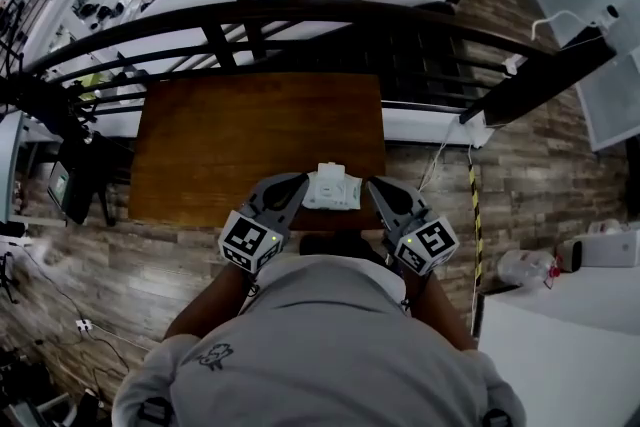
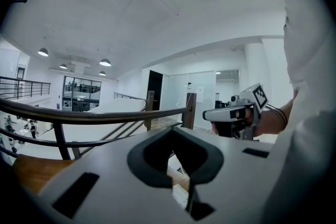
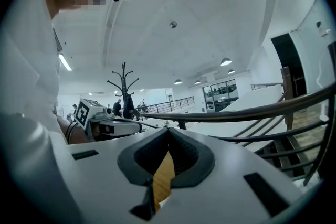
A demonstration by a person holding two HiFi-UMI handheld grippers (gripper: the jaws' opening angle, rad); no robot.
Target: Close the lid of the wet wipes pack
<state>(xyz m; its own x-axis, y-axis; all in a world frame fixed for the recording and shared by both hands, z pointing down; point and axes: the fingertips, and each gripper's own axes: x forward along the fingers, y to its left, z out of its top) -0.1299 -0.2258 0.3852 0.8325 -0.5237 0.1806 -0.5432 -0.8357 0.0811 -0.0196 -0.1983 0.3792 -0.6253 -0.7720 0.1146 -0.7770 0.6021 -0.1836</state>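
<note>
Holds the left tongs (image 1: 297, 181) and the right tongs (image 1: 372, 183) just past the grey-shirted chest, both closed tight on nothing, tips slanting inward over the near edge of the brown surface (image 1: 250, 130). Brackets the white wet wipes pack (image 1: 332, 189) between those tips, flat on that near edge toward the right corner. Ends at a dark railing (image 1: 300, 13) beyond the far edge.

The wet wipes pack (image 1: 332, 188) shows too small to tell open from closed.
</note>
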